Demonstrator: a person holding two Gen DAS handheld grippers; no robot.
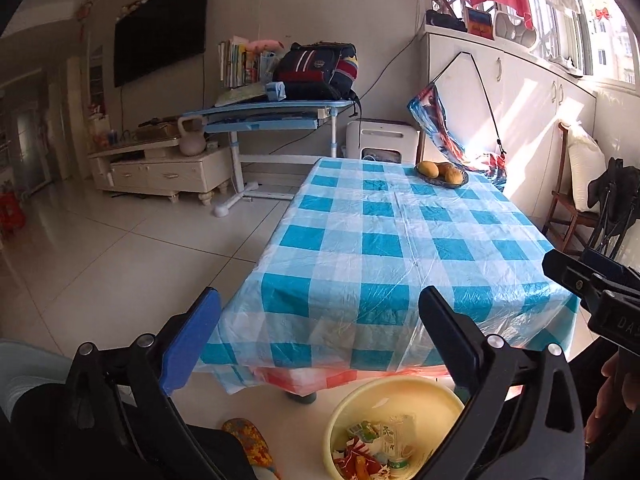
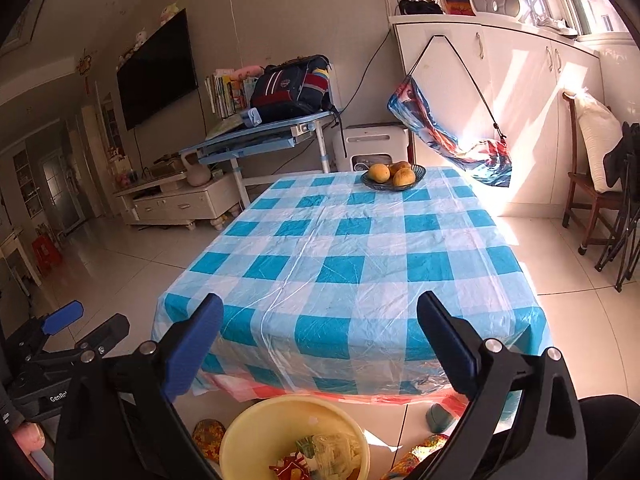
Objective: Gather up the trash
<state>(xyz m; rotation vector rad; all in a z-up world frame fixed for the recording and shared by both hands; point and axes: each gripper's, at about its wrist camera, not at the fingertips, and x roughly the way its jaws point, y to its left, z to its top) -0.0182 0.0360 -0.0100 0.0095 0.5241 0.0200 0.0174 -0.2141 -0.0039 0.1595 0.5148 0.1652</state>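
Note:
A pale yellow basin (image 1: 432, 400) stands on the floor in front of the table and holds trash (image 1: 376, 448): wrappers and a crushed clear bottle. It also shows in the right wrist view (image 2: 256, 428) with the trash (image 2: 324, 456) inside. My left gripper (image 1: 320, 320) is open and empty, held above the basin at the table's near edge. My right gripper (image 2: 320, 320) is open and empty at the same edge. The right gripper shows at the right of the left wrist view (image 1: 592, 284); the left gripper shows at the left of the right wrist view (image 2: 86, 322).
The table (image 2: 352, 248) has a blue-and-white checked plastic cloth. A dark bowl of yellow fruit (image 2: 394, 176) sits at its far end. A wooden chair (image 2: 588, 188) and folded frame stand to the right. A blue desk with a backpack (image 2: 292, 88) is behind. Patterned slippers (image 1: 248, 444) lie by the basin.

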